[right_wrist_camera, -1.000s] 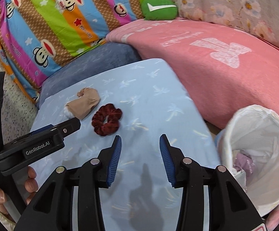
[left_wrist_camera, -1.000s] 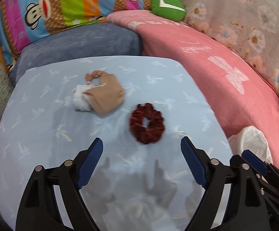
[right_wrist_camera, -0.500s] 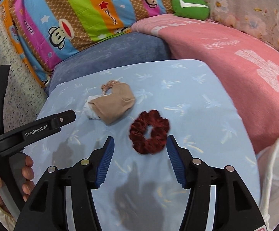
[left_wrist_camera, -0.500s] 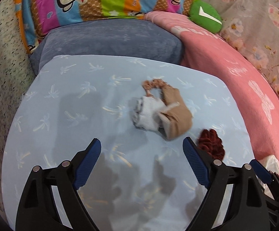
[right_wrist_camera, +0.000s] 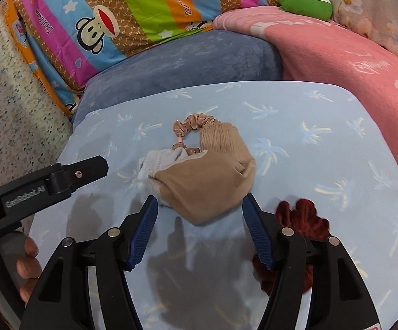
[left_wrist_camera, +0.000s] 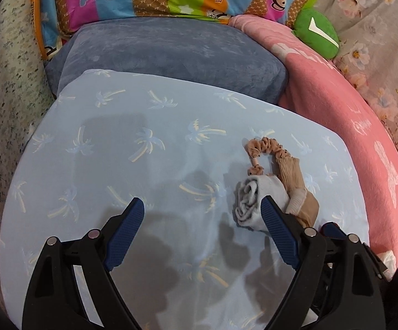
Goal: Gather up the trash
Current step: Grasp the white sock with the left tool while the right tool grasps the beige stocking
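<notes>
Both your grippers tilt downward over the blue cushion (left_wrist_camera: 144, 143): left gripper (left_wrist_camera: 203, 213) wide, empty; right gripper (right_wrist_camera: 196, 210) just widened, straddling the tan sock (right_wrist_camera: 212, 176) untouched.

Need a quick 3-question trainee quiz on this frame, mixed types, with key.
1. True or false: the right tongs are clamped on the tan sock.
2. Which item lies partly hidden behind the right tongs' right finger? A) green cushion B) dark red scrunchie C) pink blanket
3. Fill in: the peach scrunchie lies touching the tan sock on the light blue ____ with palm prints.

Key: 1 false, both pads stand clear of it, the jaws having just been opening. 2 B. 3 sheet.
</notes>
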{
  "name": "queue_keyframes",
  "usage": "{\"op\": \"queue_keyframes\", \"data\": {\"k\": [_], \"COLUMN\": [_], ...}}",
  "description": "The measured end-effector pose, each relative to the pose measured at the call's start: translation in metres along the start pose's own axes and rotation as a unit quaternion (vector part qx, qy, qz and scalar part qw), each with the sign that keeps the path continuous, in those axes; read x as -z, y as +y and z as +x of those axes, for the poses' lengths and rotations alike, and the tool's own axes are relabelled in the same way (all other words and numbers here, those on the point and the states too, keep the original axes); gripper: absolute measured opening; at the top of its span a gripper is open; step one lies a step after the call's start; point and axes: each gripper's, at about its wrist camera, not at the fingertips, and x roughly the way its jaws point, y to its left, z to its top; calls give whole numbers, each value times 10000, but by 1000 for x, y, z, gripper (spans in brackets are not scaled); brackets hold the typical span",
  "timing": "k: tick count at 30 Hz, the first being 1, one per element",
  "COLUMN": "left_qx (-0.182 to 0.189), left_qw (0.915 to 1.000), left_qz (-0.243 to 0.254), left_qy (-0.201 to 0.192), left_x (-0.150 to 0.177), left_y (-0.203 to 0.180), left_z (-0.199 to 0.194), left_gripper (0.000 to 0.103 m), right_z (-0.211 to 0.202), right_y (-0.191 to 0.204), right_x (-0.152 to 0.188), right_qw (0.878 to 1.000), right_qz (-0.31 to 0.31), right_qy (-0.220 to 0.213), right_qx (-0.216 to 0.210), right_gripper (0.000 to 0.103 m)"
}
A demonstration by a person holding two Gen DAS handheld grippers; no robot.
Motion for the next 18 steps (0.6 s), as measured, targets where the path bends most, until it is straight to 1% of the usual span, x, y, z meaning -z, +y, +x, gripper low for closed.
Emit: {"op": "queue_keyframes", "data": {"k": [2,3,5,6,7,9,11,12,14,15,17,18], "left_qx": [125,190,314,392,463,603,741,809,939,1022,1036,1000], "left_qw": [9999,9997,9994,9991,9987,9978,9965,9956,9939,9925,9916,9919], "left_qz": [-76,-101,-108,-95,-78,-55,-10,15,42,63,68,84], "left_qy": [53,79,111,139,171,252,380,463,582,660,774,778], "left_x": [-3,-4,-6,-6,-7,-6,-4,-2,1,4,8,10], "left_y": [0,-1,-5,-7,-10,-16,-23,-27,-31,-34,-38,-39], "left_z": [4,6,10,12,14,20,27,32,38,41,47,47], "left_gripper": [83,83,83,83,82,80,73,71,63,62,52,51], "right_z": [7,10,14,15,15,12,6,3,-3,-7,-12,-15], "right_y": [-1,-2,-5,-9,-13,-21,-28,-30,-35,-37,-40,-41], "right_x": [-3,-3,-4,-3,-2,0,3,4,7,9,12,14], "right_qw": [10000,10000,9999,9996,9993,9985,9977,9975,9971,9969,9967,9966], "right_qz": [49,64,133,212,300,490,630,665,719,747,779,784], "right_qy": [21,25,61,115,132,108,62,43,13,4,-9,-17], "right_qx": [-41,-40,-92,-166,-202,-223,-222,-222,-235,-239,-243,-237], "right_gripper": [63,61,46,31,22,16,15,15,15,14,14,15]}}
